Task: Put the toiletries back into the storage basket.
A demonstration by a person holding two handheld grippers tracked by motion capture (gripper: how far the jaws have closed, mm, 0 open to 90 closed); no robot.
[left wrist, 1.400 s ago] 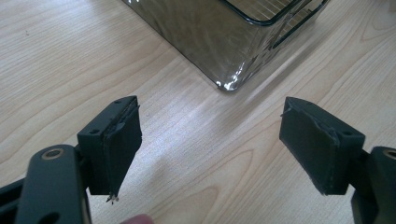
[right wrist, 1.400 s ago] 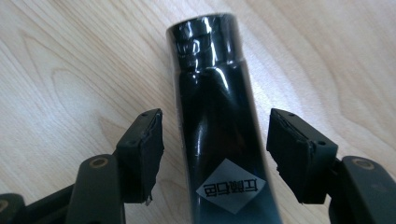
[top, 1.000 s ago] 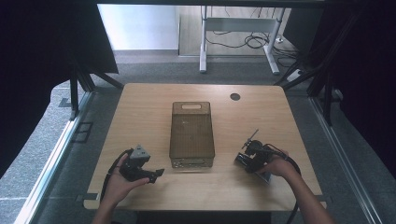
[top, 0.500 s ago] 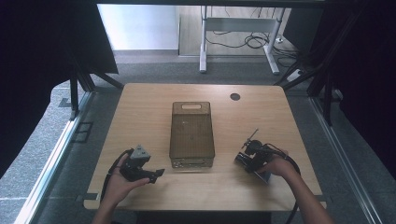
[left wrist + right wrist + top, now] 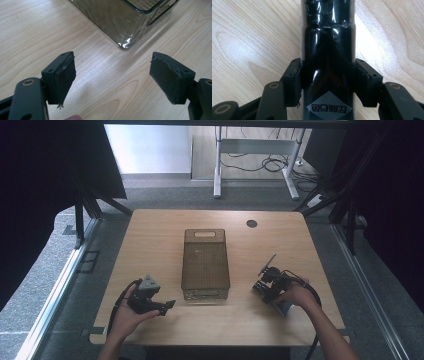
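Right gripper view: the right gripper (image 5: 327, 82) is clamped on a glossy black bottle (image 5: 328, 50), long axis pointing away, right of the clear bin (image 5: 205, 265); the left gripper (image 5: 112, 77) gapes empty near the bin's corner.

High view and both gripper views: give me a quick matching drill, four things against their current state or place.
Things:
1. left gripper
2. right gripper
3. smoky plastic bin
4. round dark hole

States or places:
A. jaws clamped on a glossy black bottle
B. middle of the table, between the grippers
C. jaws wide apart, nothing between them
D. far side of the tabletop, right of the bin

Pairs: 1-C, 2-A, 3-B, 4-D
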